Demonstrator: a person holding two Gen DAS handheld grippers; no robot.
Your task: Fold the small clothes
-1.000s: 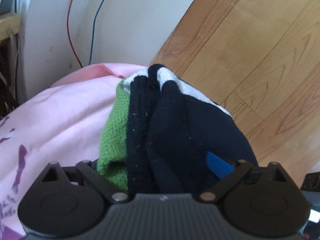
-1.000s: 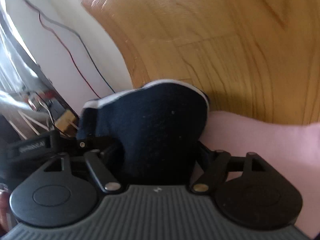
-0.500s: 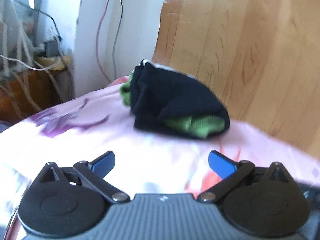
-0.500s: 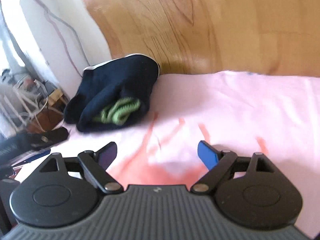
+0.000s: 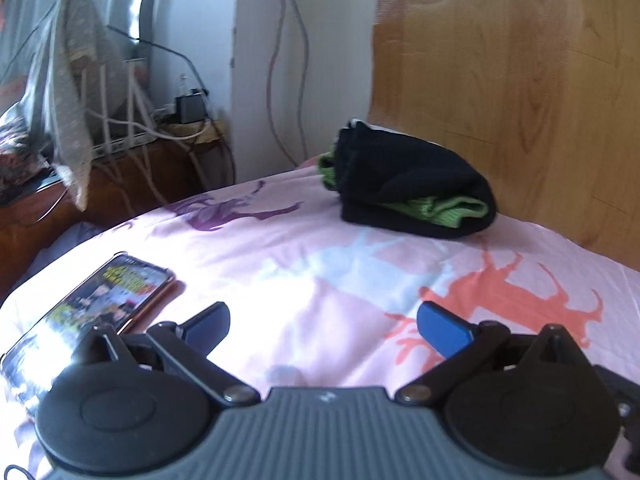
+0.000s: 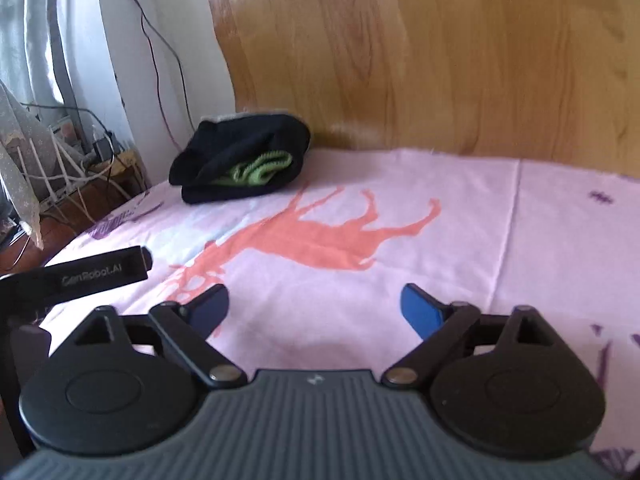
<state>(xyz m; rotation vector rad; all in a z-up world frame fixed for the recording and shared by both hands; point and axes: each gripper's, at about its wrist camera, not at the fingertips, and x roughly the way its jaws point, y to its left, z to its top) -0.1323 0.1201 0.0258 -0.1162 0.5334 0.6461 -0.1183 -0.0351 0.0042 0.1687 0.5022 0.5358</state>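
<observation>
Black bundle [image 5: 412, 184] (green inside), pink sheet [image 5: 320, 280]

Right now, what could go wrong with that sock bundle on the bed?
The folded bundle sits at the far edge of the pink sheet; a nudge might push it off or unroll it. The phone lies close beside the left hand-held gripper and could get bumped.

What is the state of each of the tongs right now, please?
Left tongs: open, holding nothing.
Right tongs: jaws opening, nothing between them; the bundle lies apart on the sheet.
</observation>
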